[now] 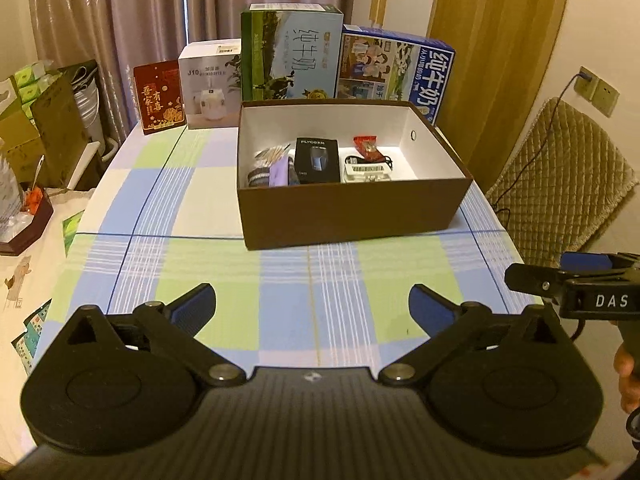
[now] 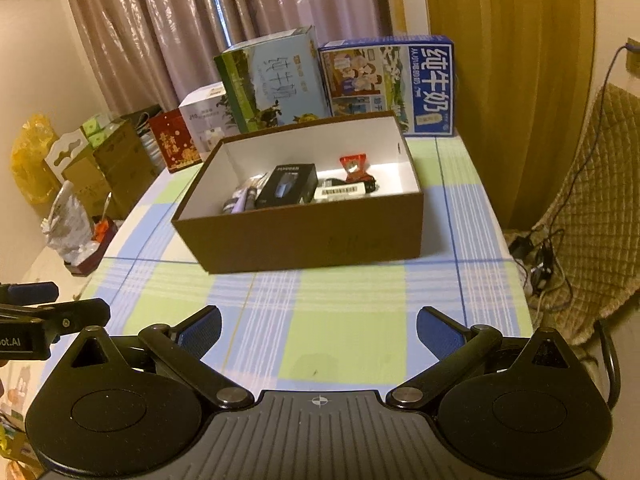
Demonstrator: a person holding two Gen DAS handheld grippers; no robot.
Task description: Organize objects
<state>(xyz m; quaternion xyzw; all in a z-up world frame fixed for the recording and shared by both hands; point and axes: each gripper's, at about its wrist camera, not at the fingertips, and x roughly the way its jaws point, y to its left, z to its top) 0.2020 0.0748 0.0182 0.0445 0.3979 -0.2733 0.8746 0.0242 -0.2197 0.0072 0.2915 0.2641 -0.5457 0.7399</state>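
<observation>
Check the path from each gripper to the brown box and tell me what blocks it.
Nothing visible does. Only bare checked tablecloth lies between the open left gripper and the brown box, and the same for the open right gripper. The box's near wall hides part of its contents.

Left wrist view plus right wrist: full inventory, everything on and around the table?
Table: 1, blue, green and white check cloth, centre.
Open box: 1, brown outside, white inside, mid-table.
Black carton: 1, inside box, centre.
Red wrapper: 1, inside box, right of carton.
White tray: 1, inside box, near wall.
Purple item: 1, inside box, left.
Milk cartons: 2, green-blue and blue, behind box.
Humidifier box: 1, white, back left.
Red card box: 1, back left.
Chair: 1, tan quilted cover, right of table.
Curtains: pinkish, behind.
Left gripper: open, empty.
Right gripper: open, empty.
</observation>
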